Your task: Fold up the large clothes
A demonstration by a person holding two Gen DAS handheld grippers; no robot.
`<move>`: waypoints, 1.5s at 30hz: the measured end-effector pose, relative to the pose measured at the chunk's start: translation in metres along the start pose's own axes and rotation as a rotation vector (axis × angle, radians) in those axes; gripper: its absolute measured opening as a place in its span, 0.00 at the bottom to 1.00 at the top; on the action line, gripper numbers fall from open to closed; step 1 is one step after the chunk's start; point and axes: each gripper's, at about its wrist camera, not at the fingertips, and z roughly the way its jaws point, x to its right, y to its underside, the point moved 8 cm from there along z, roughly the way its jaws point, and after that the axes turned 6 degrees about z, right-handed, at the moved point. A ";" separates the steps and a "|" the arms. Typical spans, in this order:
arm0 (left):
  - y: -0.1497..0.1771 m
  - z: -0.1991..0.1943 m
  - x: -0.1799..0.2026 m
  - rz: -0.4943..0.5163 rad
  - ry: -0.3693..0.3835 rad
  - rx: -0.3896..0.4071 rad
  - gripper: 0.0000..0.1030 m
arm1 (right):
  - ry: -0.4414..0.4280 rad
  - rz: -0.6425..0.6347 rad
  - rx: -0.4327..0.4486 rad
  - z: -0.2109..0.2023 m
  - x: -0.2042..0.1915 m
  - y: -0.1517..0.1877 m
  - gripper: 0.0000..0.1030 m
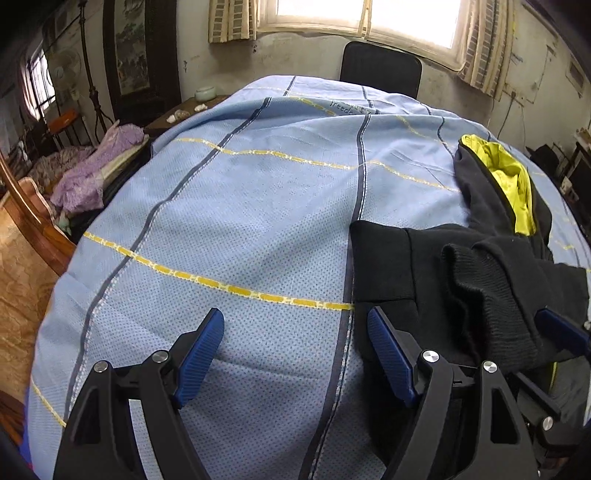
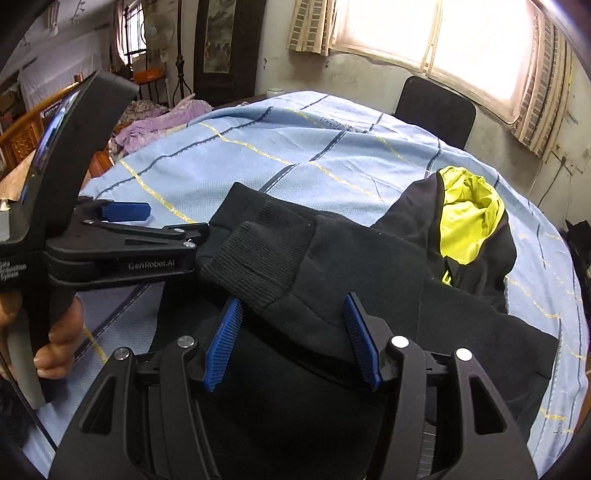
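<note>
The black hoodie (image 2: 369,266) is lying in a heap on the right side of a blue bedsheet (image 1: 240,206), and its bright yellow hood lining (image 2: 465,218) is showing at the far end. A ribbed cuff (image 2: 258,266) is sitting on top of the heap, close to me.

The left gripper (image 1: 295,350) is hanging over the bare sheet just beside the hoodie's edge. Its blue pads (image 1: 201,354) are standing wide apart with nothing between them. The right gripper (image 2: 293,343) is hanging low over the black cloth, with a sleeve running between its pads. The gap is middling, and I cannot tell if the pads are pressing on the sleeve. In the right wrist view a hand (image 2: 59,332) is wrapping around the left gripper's handle.

The sheet is covering the whole flat top, and yellow lines and dark blue lines are crossing it in big squares. A black chair (image 1: 380,68) is standing at the far end, under a bright window (image 1: 362,18) with striped curtains (image 1: 231,20). A purple blanket (image 1: 96,173) is lying bunched up off to the left. A small pale jar (image 1: 204,93) is sitting on a dark side table (image 1: 173,118). A tall dark-framed picture (image 1: 129,48) is standing against the stained wall.
</note>
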 end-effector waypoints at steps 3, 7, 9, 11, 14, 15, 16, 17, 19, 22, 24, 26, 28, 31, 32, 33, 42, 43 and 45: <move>0.000 0.000 0.003 0.032 -0.026 0.006 0.78 | -0.018 0.015 -0.004 0.000 0.002 -0.001 0.53; 0.000 -0.001 0.005 0.054 -0.045 0.009 0.78 | -0.082 0.076 -0.024 0.001 0.008 -0.002 0.53; 0.000 0.000 0.005 0.055 -0.046 0.008 0.78 | -0.126 0.124 -0.043 0.003 0.011 -0.002 0.54; 0.000 0.001 0.004 0.051 -0.042 0.004 0.78 | -0.167 0.171 -0.060 0.004 0.016 -0.003 0.54; 0.001 0.001 0.004 0.050 -0.041 0.004 0.79 | -0.229 0.240 -0.074 0.003 0.023 -0.003 0.54; 0.001 0.001 0.004 0.051 -0.042 0.004 0.79 | -0.236 0.252 -0.074 0.003 0.024 -0.003 0.54; 0.001 0.001 0.004 0.051 -0.043 0.004 0.79 | -0.236 0.268 -0.068 0.001 0.025 -0.004 0.53; 0.001 0.001 0.004 0.052 -0.044 0.005 0.79 | -0.222 0.268 -0.054 0.001 0.025 -0.005 0.53; 0.001 0.001 0.004 0.051 -0.044 0.005 0.79 | -0.135 0.201 -0.016 -0.001 0.021 -0.007 0.53; 0.001 0.001 0.004 0.046 -0.036 0.003 0.79 | 0.049 -0.001 0.036 0.005 -0.001 -0.010 0.49; 0.001 0.002 0.004 0.042 -0.032 0.000 0.79 | 0.086 -0.043 0.036 0.011 -0.008 -0.010 0.20; 0.001 0.002 0.004 0.039 -0.029 -0.002 0.79 | 0.087 -0.013 0.052 0.008 -0.004 -0.012 0.14; 0.001 0.002 0.004 0.038 -0.031 -0.003 0.79 | 0.084 0.033 0.107 -0.011 0.008 -0.019 0.13; 0.001 0.001 0.005 0.042 -0.038 0.001 0.79 | 0.091 0.125 0.165 -0.039 0.041 -0.027 0.13; 0.001 0.001 0.005 0.042 -0.040 0.002 0.79 | 0.095 0.182 0.177 -0.051 0.060 -0.028 0.13; 0.001 0.001 0.005 0.044 -0.041 0.004 0.79 | 0.097 0.229 0.178 -0.057 0.077 -0.027 0.13; 0.002 0.001 0.007 0.064 -0.057 0.017 0.82 | -0.009 0.762 0.029 -0.044 0.220 0.059 0.12; 0.002 0.000 0.008 0.069 -0.064 0.020 0.83 | -0.041 0.812 -0.014 -0.031 0.224 0.074 0.13; 0.002 0.000 0.008 0.079 -0.075 0.025 0.83 | -0.070 0.826 -0.031 -0.019 0.224 0.085 0.14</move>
